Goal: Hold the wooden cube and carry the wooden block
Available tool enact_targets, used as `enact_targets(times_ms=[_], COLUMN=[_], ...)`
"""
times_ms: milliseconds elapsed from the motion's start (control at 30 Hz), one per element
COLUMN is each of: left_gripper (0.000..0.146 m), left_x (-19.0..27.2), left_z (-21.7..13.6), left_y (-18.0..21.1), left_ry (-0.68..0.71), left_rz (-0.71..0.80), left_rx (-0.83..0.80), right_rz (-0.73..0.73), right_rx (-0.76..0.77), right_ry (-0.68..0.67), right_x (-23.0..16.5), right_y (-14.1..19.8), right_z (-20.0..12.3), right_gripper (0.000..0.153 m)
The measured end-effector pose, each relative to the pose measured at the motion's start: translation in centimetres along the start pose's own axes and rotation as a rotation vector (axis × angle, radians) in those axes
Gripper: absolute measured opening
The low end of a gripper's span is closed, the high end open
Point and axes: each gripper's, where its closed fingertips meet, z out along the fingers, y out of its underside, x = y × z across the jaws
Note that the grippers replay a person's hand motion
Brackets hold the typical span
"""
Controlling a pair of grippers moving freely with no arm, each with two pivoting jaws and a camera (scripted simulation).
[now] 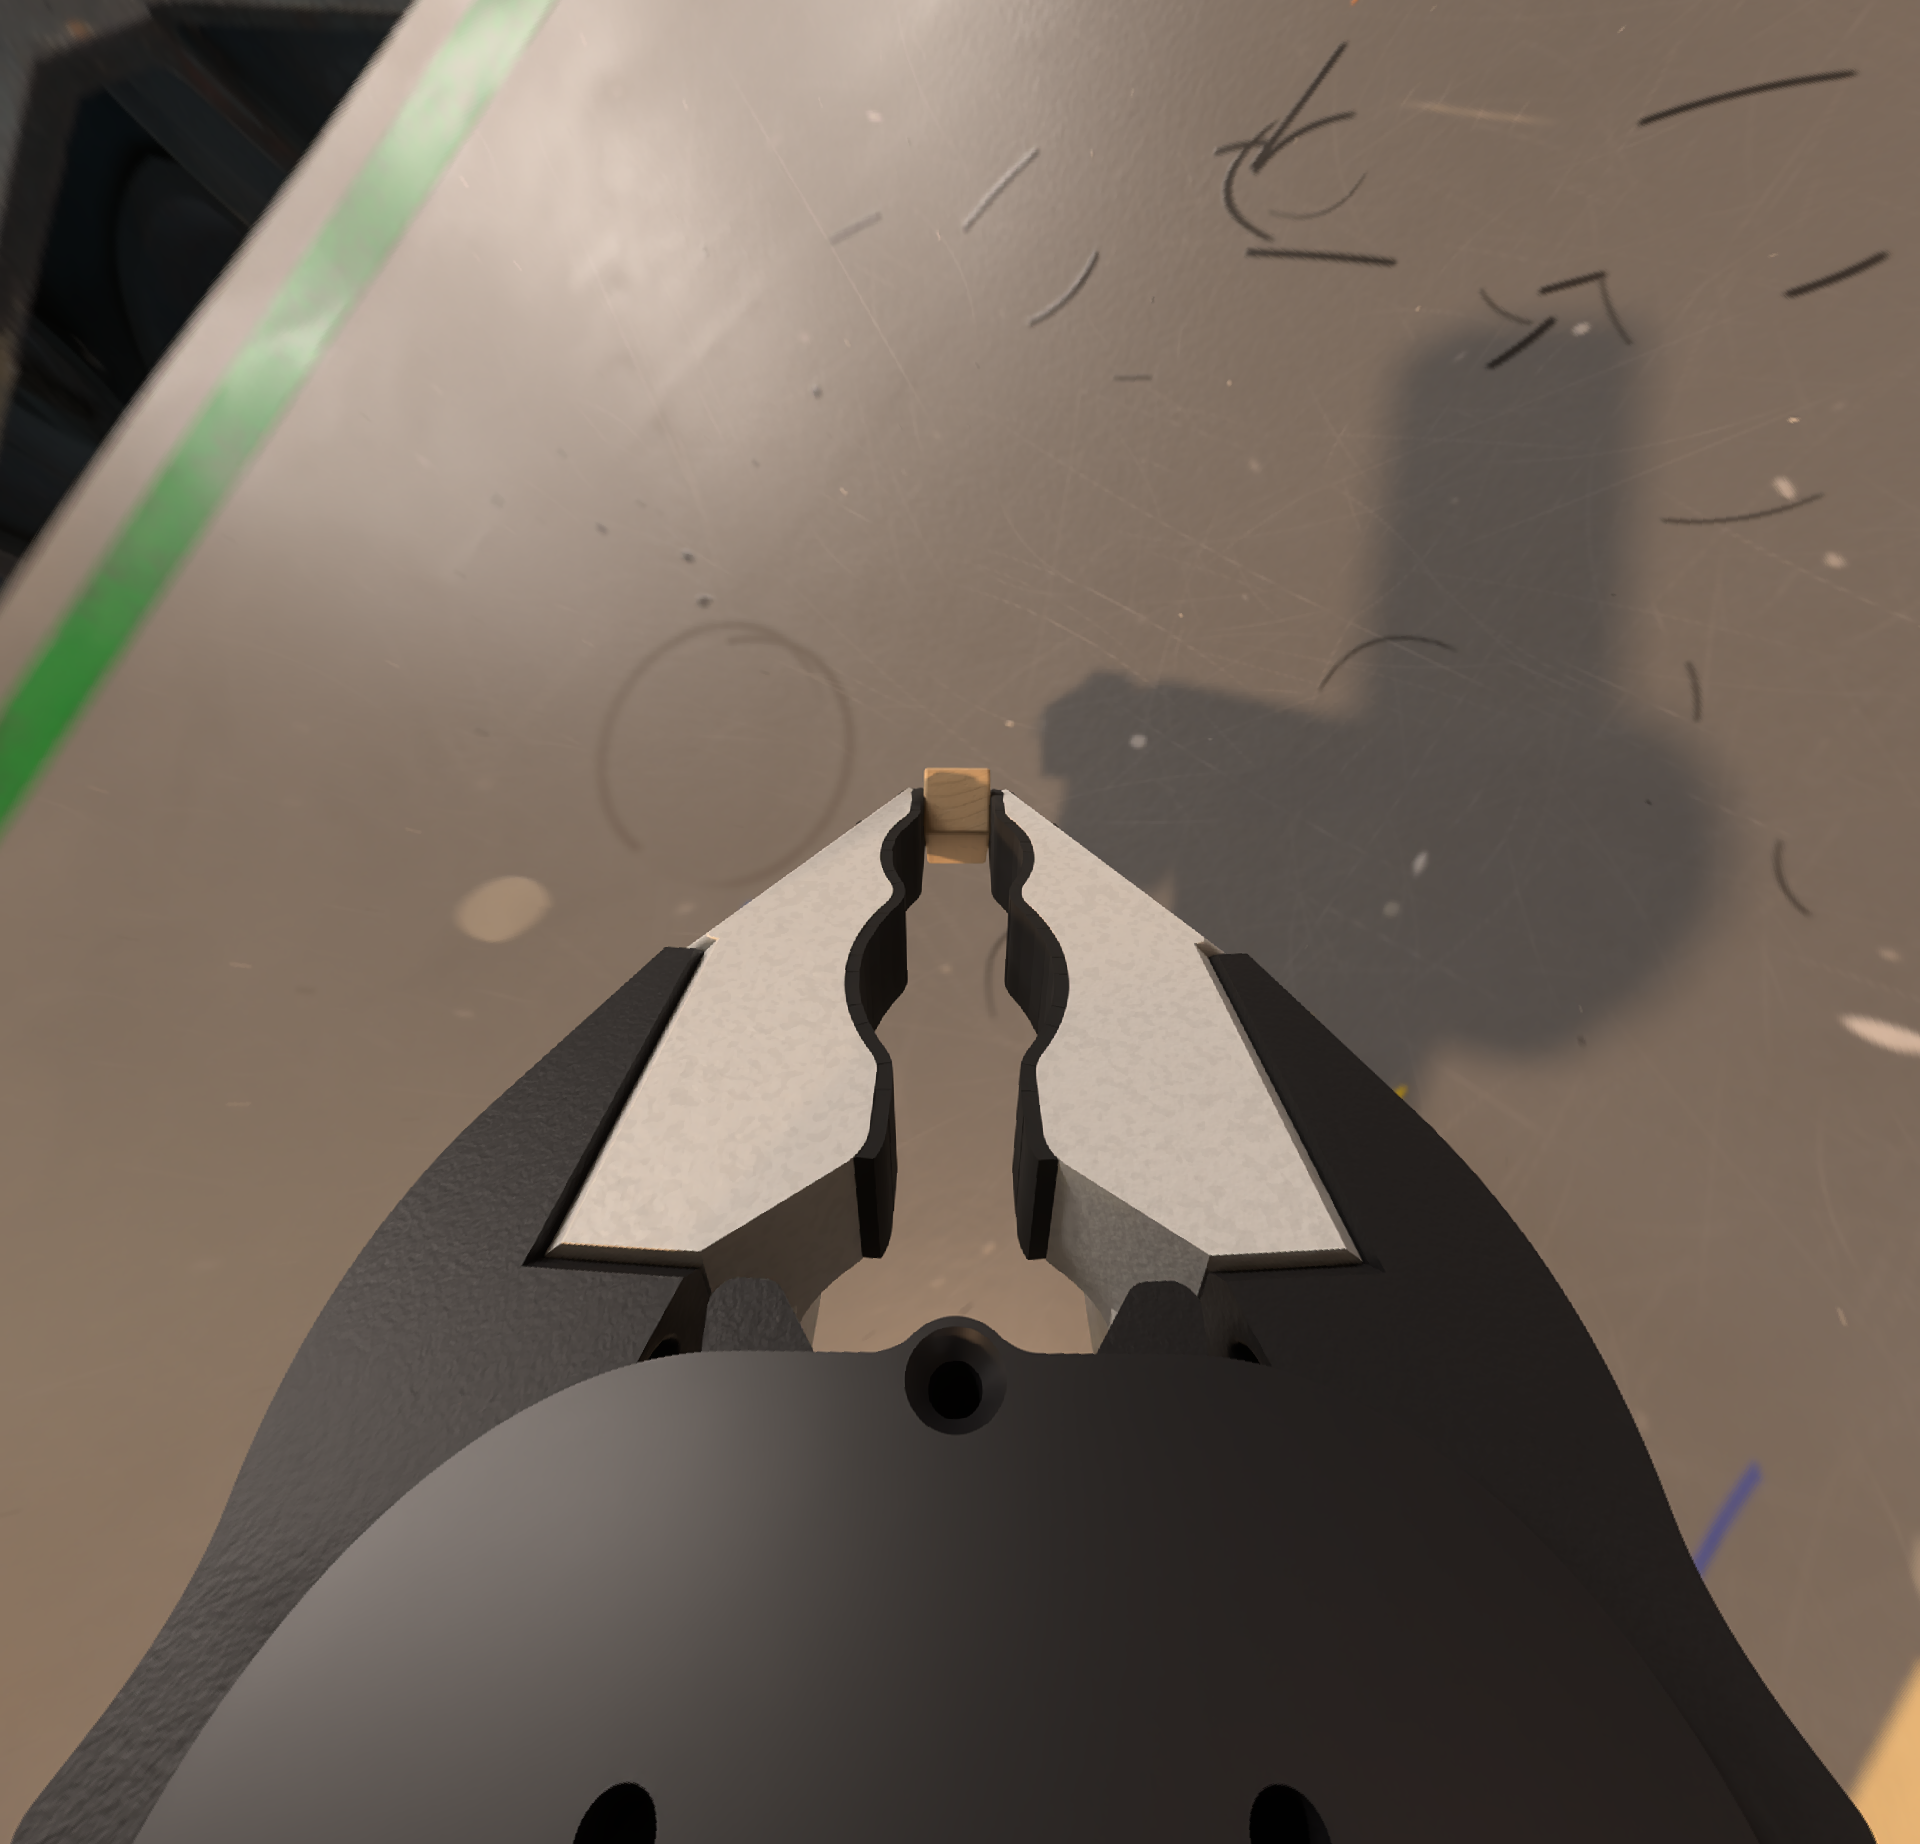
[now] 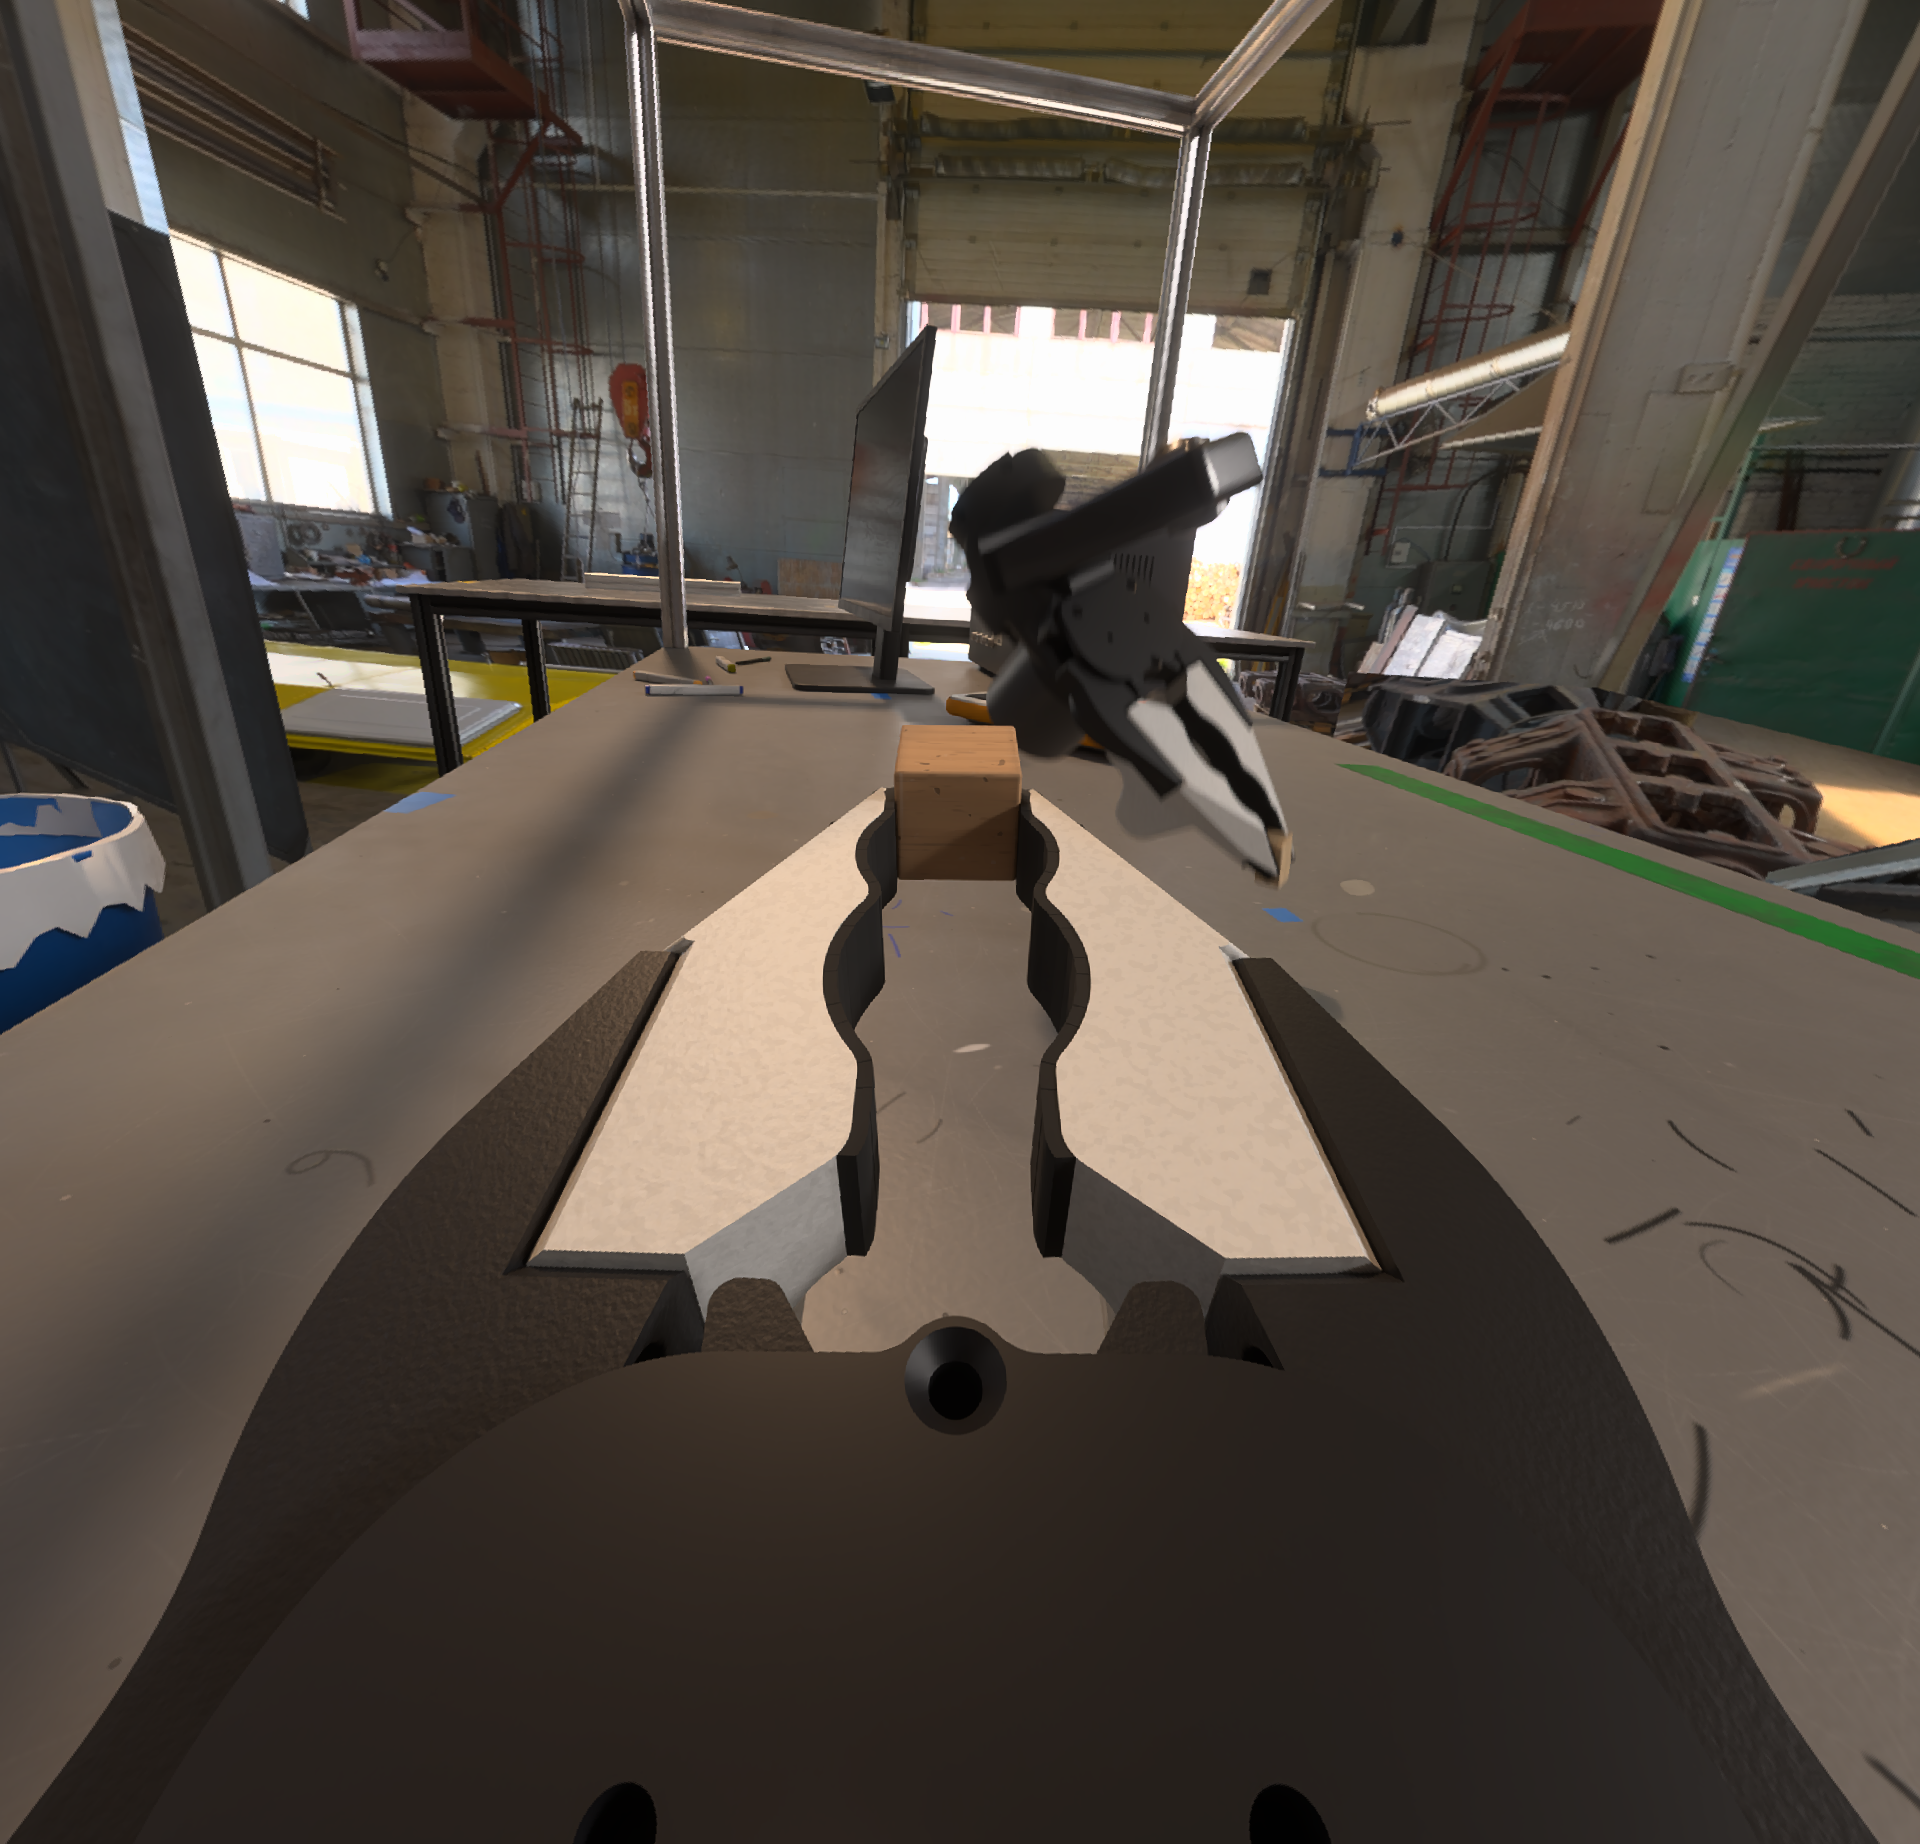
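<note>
In the left wrist view my left gripper [image 1: 957,820] is shut on a small pale wooden cube [image 1: 957,805], held at the fingertips above the grey table [image 1: 727,340]. In the right wrist view my right gripper [image 2: 957,823] is shut on a larger brown wooden block [image 2: 957,802], held between the fingertips above the table. The left gripper [image 2: 1276,854] also shows there, ahead and to the right, tilted down, with the small cube [image 2: 1284,852] at its tips.
A green tape line [image 1: 260,371] runs along the table's edge; it also shows in the right wrist view [image 2: 1621,859]. A monitor [image 2: 888,506] and pens [image 2: 691,690] stand at the table's far end. A metal frame post [image 2: 660,340] rises there. A blue barrel [image 2: 62,890] stands off the left side.
</note>
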Motion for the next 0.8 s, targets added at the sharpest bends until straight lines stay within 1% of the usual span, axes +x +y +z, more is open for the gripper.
enact_targets(times_ms=[133, 233, 300, 400, 467, 567, 700, 800], left_gripper=[0.011, 0.011, 0.011, 0.011, 0.011, 0.011, 0.011, 0.011], left_x=[-3.2, -5.3, -5.3, -2.6, 0.3, 4.6, 8.5, 10.5], left_z=[-5.1, -9.8, -12.8, -15.9, -16.8, -16.8, -15.7, -15.3], left_y=[-3.0, -5.4, -6.9, -8.5, -9.0, -8.5, -7.9, -8.2], left_ry=[-0.024, 0.015, 0.106, 0.277, 0.368, 0.451, 0.489, 0.509], left_rz=[0.123, 0.151, 0.139, 0.156, 0.194, 0.284, 0.407, 0.470], left_rx=[-0.032, -0.044, -0.052, -0.106, -0.164, -0.296, -0.419, -0.445], right_rz=[-0.002, -0.004, -0.003, -0.004, -0.001, 0.003, 0.014, 0.024], right_rx=[-0.004, -0.006, -0.009, -0.007, -0.004, 0.008, 0.024, 0.031], right_ry=[0.007, 0.010, 0.012, 0.008, 0.005, -0.005, -0.020, -0.029], right_x=[0.1, 0.2, 0.2, 0.2, 0.1, 0.0, -0.2, -0.3], right_y=[0.0, 0.1, 0.1, 0.1, 0.0, -0.1, -0.3, -0.4], right_z=[0.0, 0.0, 0.0, 0.0, 0.0, -0.1, -0.1, -0.1], right_gripper=[0.021, 0.021, 0.021, 0.021, 0.021, 0.021, 0.021, 0.021])
